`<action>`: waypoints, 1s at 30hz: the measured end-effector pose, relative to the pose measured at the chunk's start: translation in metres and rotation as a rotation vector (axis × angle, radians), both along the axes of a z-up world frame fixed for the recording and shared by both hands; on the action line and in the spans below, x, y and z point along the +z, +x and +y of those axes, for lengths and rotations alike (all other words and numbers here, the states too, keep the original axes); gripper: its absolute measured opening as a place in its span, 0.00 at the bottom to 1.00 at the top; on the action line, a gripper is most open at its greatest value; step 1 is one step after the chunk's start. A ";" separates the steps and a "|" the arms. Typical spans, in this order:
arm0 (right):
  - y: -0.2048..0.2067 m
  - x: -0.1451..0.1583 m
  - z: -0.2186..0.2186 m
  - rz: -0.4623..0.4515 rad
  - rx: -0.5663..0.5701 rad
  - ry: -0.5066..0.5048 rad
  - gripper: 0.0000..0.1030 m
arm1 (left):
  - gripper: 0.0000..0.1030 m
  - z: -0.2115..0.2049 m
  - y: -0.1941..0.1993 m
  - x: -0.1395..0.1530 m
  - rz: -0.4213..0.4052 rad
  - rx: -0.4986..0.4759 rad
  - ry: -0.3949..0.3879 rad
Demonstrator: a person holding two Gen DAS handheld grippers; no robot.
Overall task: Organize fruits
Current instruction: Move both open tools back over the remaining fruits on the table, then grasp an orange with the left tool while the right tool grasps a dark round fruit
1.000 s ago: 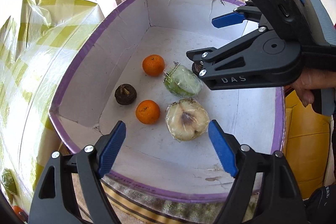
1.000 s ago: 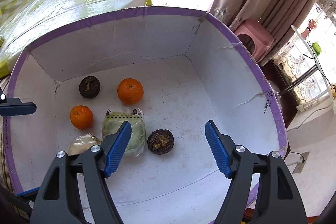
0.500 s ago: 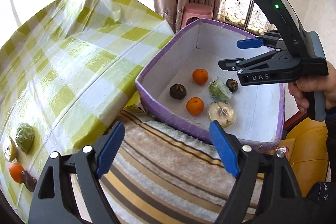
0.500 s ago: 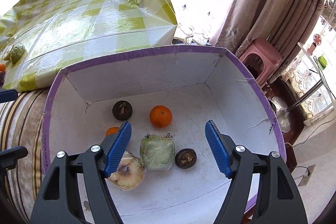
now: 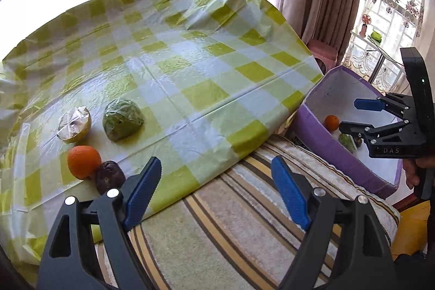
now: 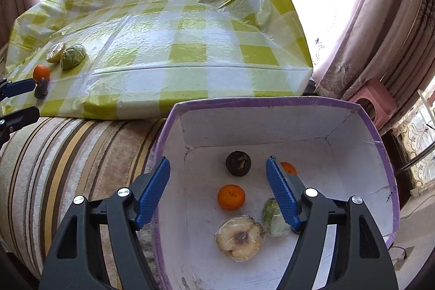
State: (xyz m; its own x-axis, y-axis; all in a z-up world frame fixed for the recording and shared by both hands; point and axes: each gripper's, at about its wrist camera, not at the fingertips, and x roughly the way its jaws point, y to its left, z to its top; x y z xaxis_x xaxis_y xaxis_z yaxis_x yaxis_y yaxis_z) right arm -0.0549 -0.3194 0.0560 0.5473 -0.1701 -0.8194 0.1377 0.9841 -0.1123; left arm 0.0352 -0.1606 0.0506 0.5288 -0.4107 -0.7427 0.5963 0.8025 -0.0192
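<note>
Both claws are pulling back out of the purple box [image 6: 380, 143], and each is standing apart with nothing between its fingers. The left claw [image 5: 217, 195] is swinging away toward the checkered worktop [image 5: 190, 67], where an orange [image 5: 83, 161], a dark fruit [image 5: 108, 178], a wrapped green fruit [image 5: 122, 120] and a wrapped cut fruit [image 5: 73, 124] are lying. The right claw [image 6: 217, 192] is hanging over the box's near edge, above fruit already lying inside. The left claw is probably heading for the next pick.
</note>
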 end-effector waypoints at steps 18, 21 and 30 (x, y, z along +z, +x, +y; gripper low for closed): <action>0.036 -0.006 0.124 -0.017 0.246 0.122 0.70 | 0.79 0.124 0.046 -0.006 0.085 0.325 -0.203; 0.043 -0.008 0.139 -0.016 0.278 0.144 0.70 | 0.74 0.130 0.055 -0.011 0.114 0.342 -0.226; 0.062 -0.017 0.174 0.008 0.322 0.148 0.70 | 0.66 0.139 0.092 -0.028 0.216 0.381 -0.271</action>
